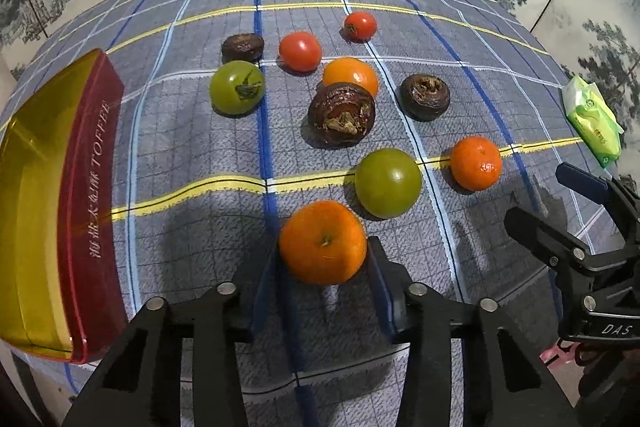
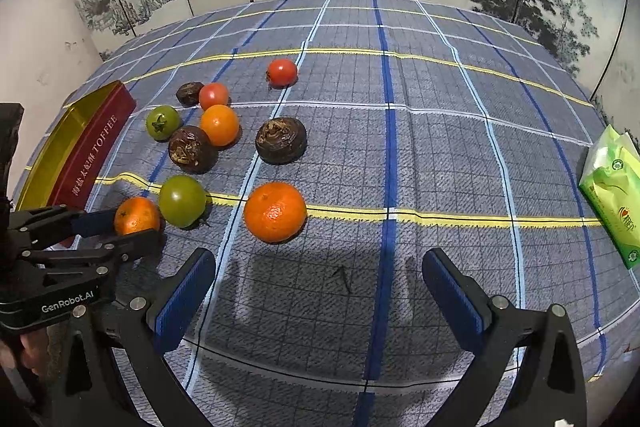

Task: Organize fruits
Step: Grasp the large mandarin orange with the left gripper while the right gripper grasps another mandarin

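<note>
Ten fruits lie on the checked cloth (image 2: 420, 155) of the bench, all loose; the red toffee tin (image 1: 80, 187), which stands at the bench's left edge, shows only its gold inside. The nearest mandarin (image 1: 323, 242) sits between the fingers of the left gripper (image 1: 322, 291), both blue pads against its sides, so the fingers hold it at a narrow spread. Just beyond the mandarin is a green tomato (image 1: 388, 183), and to the right of that a second mandarin (image 1: 476, 163). Farther from the tin a large brown chestnut-like fruit (image 1: 342, 115) touches an orange fruit (image 1: 351, 75) behind it; another brown one (image 1: 425, 97) lies apart to its right. A second green tomato (image 1: 237, 87), a small dark fruit (image 1: 243, 47) and two red tomatoes (image 1: 300, 51) (image 1: 360, 25) lie at the back.

The right gripper (image 2: 320, 295) hangs with fingers wide over bare cloth, holding nothing, well apart from the tin. Only the right wrist view shows the left gripper from outside, its fingers on either side of the mandarin. A green tissue pack (image 2: 614, 195) lies at the bench edge opposite the tin.
</note>
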The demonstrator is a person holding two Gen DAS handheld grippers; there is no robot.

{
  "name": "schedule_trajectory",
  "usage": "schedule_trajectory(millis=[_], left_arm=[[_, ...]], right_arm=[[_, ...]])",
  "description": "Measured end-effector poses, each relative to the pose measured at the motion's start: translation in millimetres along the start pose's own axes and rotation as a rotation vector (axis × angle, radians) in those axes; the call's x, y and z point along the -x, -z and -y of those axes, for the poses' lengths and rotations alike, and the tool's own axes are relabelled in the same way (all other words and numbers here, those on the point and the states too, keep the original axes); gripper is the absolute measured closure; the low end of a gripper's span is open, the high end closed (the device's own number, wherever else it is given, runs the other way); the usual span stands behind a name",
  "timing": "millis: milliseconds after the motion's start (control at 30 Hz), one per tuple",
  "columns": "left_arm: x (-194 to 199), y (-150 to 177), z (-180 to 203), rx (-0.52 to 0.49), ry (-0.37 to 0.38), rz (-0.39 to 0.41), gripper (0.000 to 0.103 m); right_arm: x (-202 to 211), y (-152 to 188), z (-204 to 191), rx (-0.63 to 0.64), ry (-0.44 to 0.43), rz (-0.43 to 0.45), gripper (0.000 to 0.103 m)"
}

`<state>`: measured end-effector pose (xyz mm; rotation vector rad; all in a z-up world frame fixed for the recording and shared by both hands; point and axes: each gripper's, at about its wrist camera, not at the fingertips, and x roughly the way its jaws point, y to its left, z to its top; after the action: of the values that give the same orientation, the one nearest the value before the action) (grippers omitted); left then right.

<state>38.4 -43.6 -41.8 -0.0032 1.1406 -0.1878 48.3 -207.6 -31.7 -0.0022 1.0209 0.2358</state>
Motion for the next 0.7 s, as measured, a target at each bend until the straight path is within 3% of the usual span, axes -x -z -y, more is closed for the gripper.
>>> schedule_trajectory(millis=[700], left_arm=[[27.1,5.8,-11.5,0.029,0.021,0.024,0.062]], right_arm=[[-7.4,2.1,-7.8,0.013,-0.013,-0.019,0.000]])
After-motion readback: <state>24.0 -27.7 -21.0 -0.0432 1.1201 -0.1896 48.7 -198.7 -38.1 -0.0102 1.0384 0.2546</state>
